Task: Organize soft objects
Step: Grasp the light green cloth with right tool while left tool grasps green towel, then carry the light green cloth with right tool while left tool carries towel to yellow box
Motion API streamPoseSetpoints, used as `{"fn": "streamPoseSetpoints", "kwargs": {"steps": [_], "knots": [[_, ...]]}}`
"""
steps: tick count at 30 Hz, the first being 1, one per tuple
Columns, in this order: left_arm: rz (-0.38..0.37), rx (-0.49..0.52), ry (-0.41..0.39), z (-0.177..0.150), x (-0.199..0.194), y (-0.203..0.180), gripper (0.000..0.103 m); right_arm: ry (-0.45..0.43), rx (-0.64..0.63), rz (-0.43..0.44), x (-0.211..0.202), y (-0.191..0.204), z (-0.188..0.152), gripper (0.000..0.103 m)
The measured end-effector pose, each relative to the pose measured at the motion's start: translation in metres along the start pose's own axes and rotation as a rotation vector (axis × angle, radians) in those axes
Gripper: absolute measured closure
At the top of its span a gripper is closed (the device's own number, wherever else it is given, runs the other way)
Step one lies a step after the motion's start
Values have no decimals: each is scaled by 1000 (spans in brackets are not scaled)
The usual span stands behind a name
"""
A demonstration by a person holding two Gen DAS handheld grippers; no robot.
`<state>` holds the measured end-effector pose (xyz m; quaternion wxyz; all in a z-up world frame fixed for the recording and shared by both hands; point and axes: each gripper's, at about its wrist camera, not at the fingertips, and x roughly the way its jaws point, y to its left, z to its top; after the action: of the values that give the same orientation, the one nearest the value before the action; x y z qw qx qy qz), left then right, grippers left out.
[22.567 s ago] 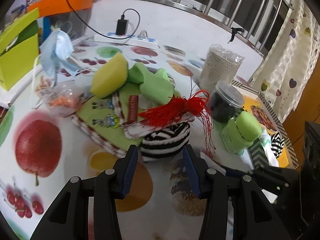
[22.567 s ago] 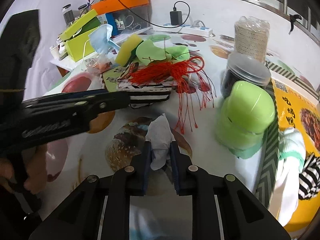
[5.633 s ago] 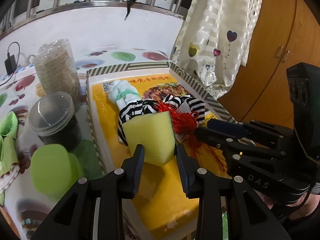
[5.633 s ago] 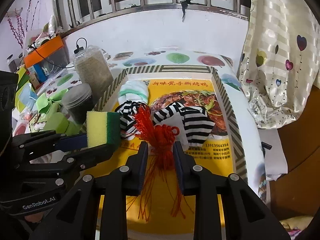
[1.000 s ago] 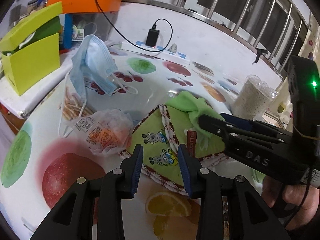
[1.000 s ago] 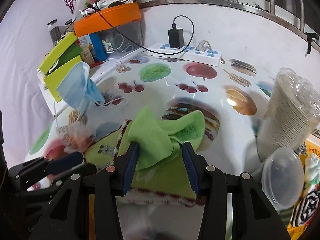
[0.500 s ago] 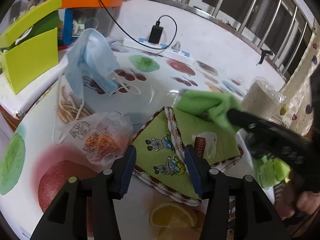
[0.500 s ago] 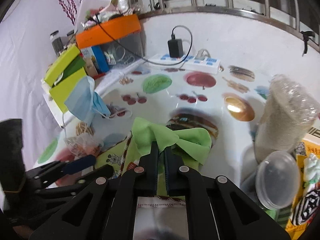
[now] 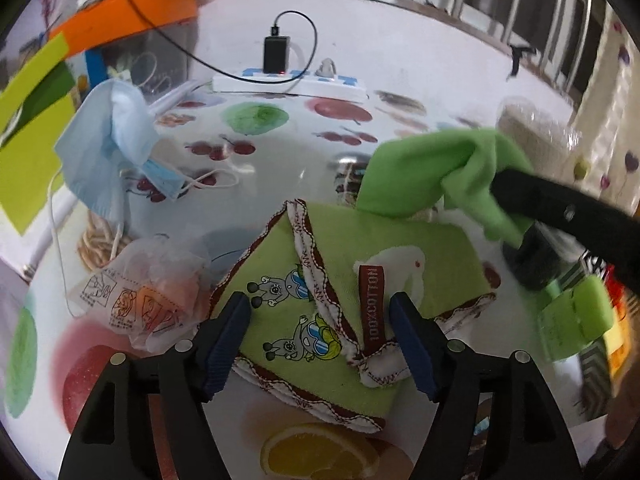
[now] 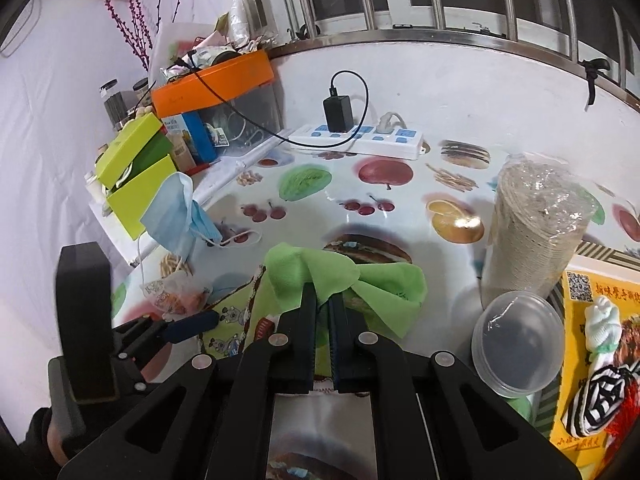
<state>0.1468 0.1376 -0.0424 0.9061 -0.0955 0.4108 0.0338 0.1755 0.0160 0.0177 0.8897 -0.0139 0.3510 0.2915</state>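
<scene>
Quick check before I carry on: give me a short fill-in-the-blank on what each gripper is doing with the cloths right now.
1. The right gripper is shut on the plain ____ cloth.
2. The left gripper has its fingers ____ on either side of the cartoon-print towel.
3. The blue ____ hangs beside the yellow-green box.

Missing words: green; opening; face mask

My left wrist camera looks steeply down, close over the worktop (image 9: 420, 80), while my right one sits higher and further back, both facing the window wall (sharing the power strip (image 9: 290, 82) (image 10: 356, 140) and blue mask (image 9: 108, 148) (image 10: 172, 212)).
</scene>
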Motion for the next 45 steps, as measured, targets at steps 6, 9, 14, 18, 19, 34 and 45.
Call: {"fn": "streamPoseSetpoints", "kwargs": {"steps": [6,9,14,18,19,34,45], "knots": [[20,38,-9,-1,-2,-5,98,-33,14,-3,-15,-7,1,98],[-18,18,-26,-2,-10,0,98,-52,20,-4,-26,-11,1,98],[-29,-1,-95,-8,-36,9,98,-78,19,0,-45,-12,-2,98],[-12,-15,-107,-19,-54,23,98,-76,11,9,-55,-11,-9,97],[-9,-18,-105,-22,-56,26,98,-73,10,11,-56,-11,-11,97],[-17,-79,-71,-48,-69,49,49,154,-85,92,-25,9,-65,84],[37,-100,-26,-39,-43,45,32,116,-99,0,-15,11,-55,54]]}}
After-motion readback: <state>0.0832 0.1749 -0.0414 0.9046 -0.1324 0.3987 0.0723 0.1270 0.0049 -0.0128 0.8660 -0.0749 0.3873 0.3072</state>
